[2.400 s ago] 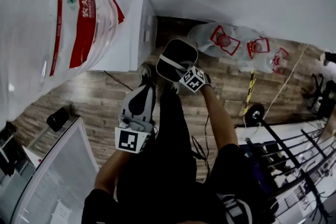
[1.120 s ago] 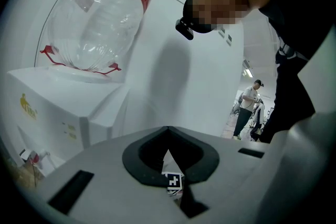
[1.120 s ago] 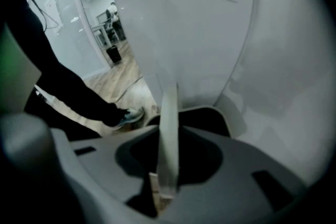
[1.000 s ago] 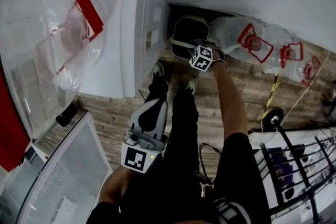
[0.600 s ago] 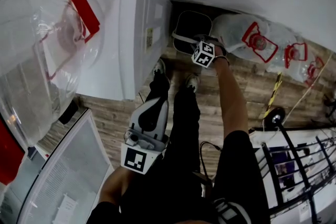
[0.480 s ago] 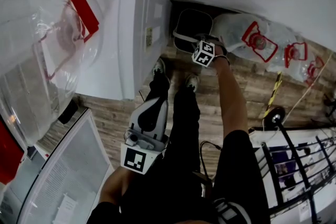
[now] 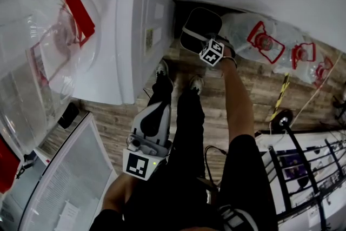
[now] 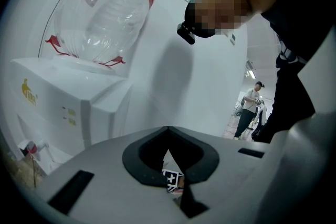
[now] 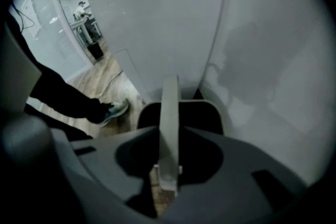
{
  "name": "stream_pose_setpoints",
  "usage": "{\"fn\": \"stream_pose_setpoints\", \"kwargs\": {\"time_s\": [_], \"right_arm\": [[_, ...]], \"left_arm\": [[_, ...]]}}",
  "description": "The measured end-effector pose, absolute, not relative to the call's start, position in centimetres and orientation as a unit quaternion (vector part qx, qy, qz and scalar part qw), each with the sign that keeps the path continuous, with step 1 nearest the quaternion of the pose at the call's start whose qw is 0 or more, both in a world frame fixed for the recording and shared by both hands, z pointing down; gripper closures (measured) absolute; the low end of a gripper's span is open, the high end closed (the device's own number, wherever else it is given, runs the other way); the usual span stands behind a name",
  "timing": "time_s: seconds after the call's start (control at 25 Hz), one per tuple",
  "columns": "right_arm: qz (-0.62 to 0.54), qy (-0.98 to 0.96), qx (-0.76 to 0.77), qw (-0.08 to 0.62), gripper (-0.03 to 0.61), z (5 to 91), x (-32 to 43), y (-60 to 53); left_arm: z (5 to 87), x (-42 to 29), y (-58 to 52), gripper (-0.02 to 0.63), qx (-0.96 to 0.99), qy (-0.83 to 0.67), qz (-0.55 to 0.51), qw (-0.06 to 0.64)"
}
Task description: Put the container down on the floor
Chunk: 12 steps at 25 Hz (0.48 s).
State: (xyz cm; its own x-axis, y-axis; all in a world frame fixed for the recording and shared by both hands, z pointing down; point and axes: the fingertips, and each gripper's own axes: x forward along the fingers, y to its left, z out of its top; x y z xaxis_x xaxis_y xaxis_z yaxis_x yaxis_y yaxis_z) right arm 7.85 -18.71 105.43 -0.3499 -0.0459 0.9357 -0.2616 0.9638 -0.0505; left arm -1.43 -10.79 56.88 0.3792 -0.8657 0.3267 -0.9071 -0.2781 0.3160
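Note:
The container (image 7: 201, 30), a grey bin with a dark inside, hangs by its pale strap handle (image 9: 169, 128) in the corner between the white water dispenser (image 7: 124, 35) and the wall. My right gripper (image 7: 212, 47) points steeply down over it, at the end of an outstretched arm. Seen from the right gripper view, the right gripper (image 9: 169, 136) is shut on that handle, with the bin's dark opening (image 9: 207, 115) just below. Whether the bin touches the wooden floor (image 7: 254, 94) I cannot tell. My left gripper (image 7: 151, 127) stays near the person's waist, and in its own view the left gripper (image 8: 168, 131) is shut on nothing.
A large clear water bottle (image 7: 38, 62) sits on the dispenser. Empty bottles (image 7: 259, 38) lie along the wall to the right of the bin. The person's shoes (image 7: 162, 70) stand just behind it. A wheeled rack (image 7: 303, 159) is at the right, a glass-fronted cabinet (image 7: 59, 181) at the lower left.
My right gripper has sunk with the container, drifting a little to the right toward the wall, and its marker cube has rolled. The left gripper has kept still.

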Motion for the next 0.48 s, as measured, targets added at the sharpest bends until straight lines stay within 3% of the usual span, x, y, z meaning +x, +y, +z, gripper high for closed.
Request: {"fn": "stream_pose_setpoints", "kwargs": {"time_s": [0.48], "right_arm": [[0.107, -0.8, 0.136, 0.575, 0.482, 105.7, 8.9, -20.8]], "left_arm": [[57.2, -0.9, -11.2, 0.586, 0.796, -0.556, 0.041, 0.235]]}}
